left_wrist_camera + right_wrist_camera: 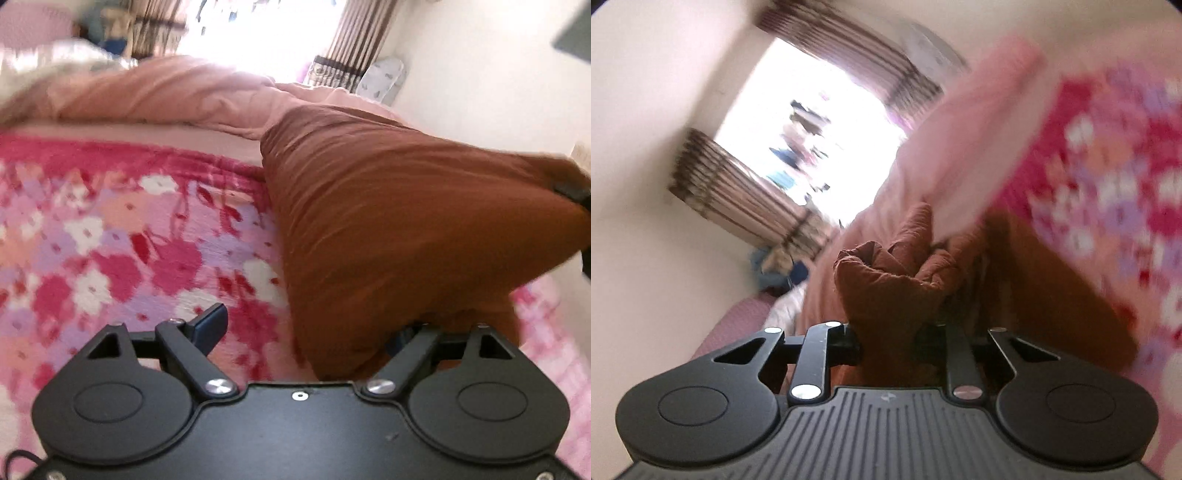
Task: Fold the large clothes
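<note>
On a bed [92,236] under a pink flowered blanket, a large rust-brown garment [388,221] is lifted at one end by the right gripper [894,336], whose jaws pinch a bunched corner of it. The left gripper [314,325] hangs at the near edge of the cloth, jaws wide, gripping nothing. This looks like the start of a fold: next, the left jaws need their own corner, clear of the pink duvet [166,92] heaped behind.

Black left gripper [310,325] with round side discs, shiny silver screws, a blue finger pad [211,320], black right gripper [890,338] with ridged grey top
</note>
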Action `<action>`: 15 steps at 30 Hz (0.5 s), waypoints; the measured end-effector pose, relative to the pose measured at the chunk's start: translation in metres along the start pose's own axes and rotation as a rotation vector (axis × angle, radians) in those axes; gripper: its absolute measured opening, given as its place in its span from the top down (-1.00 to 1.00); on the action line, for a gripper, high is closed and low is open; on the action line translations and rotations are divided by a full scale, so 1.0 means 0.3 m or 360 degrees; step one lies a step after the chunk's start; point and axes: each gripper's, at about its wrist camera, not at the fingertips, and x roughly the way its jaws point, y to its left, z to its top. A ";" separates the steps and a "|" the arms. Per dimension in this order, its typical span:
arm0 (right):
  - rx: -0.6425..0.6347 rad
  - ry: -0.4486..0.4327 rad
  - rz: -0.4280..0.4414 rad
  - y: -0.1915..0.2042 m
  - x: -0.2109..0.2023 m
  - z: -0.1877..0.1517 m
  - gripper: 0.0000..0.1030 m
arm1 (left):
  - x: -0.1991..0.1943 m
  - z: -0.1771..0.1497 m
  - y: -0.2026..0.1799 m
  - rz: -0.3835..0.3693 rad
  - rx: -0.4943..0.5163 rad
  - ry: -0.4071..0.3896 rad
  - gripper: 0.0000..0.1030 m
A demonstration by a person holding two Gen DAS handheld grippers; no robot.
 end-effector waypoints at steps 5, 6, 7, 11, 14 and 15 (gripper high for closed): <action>-0.0001 -0.0045 -0.0088 -0.086 -0.032 -0.005 0.54 | 0.034 -0.001 -0.005 0.0048 0.0032 0.0038 -0.70; 0.0025 -0.0046 -0.0123 -0.129 -0.029 -0.016 0.54 | 0.046 -0.004 -0.001 0.0045 0.0043 0.0060 -0.72; 0.0085 -0.0030 -0.0171 -0.189 -0.022 -0.031 0.54 | 0.052 -0.008 0.003 0.0042 0.0046 0.0072 -0.74; 0.0301 0.0020 -0.0160 -0.371 -0.005 -0.092 0.55 | 0.076 -0.029 0.018 0.0044 0.0089 0.0122 -0.75; 0.0276 0.0020 -0.0144 -0.389 0.005 -0.117 0.55 | 0.078 -0.028 0.019 0.0047 0.0094 0.0126 -0.75; 0.0277 0.0022 -0.0141 -0.387 0.006 -0.115 0.54 | 0.076 -0.026 0.017 0.0048 0.0087 0.0131 -0.75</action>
